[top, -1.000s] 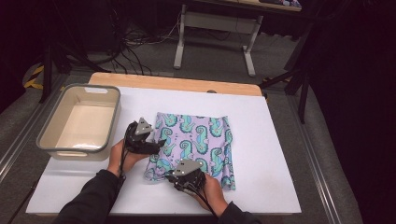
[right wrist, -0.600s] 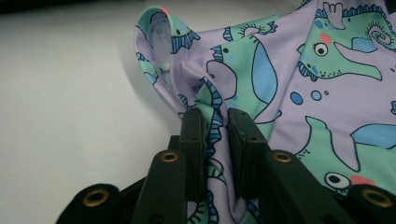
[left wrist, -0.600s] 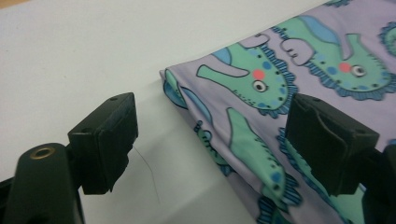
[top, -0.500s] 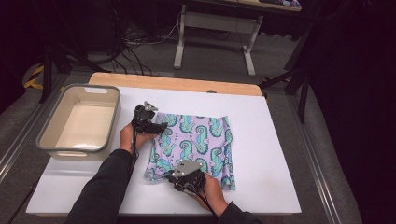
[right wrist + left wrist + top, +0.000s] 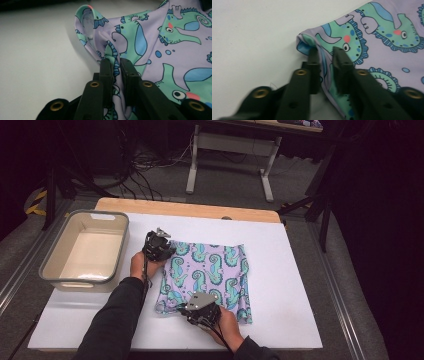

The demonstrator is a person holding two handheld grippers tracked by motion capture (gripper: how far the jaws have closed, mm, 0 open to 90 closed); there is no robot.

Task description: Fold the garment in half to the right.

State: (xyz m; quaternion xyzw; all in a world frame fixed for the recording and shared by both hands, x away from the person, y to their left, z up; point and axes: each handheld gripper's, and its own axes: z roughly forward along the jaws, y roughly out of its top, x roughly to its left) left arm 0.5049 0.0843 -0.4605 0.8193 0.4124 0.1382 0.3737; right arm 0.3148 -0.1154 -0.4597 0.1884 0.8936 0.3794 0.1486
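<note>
A lilac cloth [image 5: 210,270] printed with green and blue seahorses lies flat on the white table [image 5: 290,285]. My left gripper [image 5: 169,253] is at the cloth's far left corner. Its jaws have just been closing, and in the left gripper view they [image 5: 325,53] pinch a raised fold of the cloth's [image 5: 382,37] edge. At the near left corner my right gripper [image 5: 187,309] is shut on the cloth. In the right gripper view [image 5: 116,62] fabric bunches up between the pads and the cloth's [image 5: 155,37] hem curls above them.
A grey, empty plastic tub [image 5: 85,252] stands on the table left of the cloth, close to my left hand. A wooden strip [image 5: 190,210] runs along the table's far edge. Bare white tabletop lies right of the cloth.
My left hand has moved away from the person along the cloth's left edge, to the far left corner. The right hand and the cloth have stayed in place.
</note>
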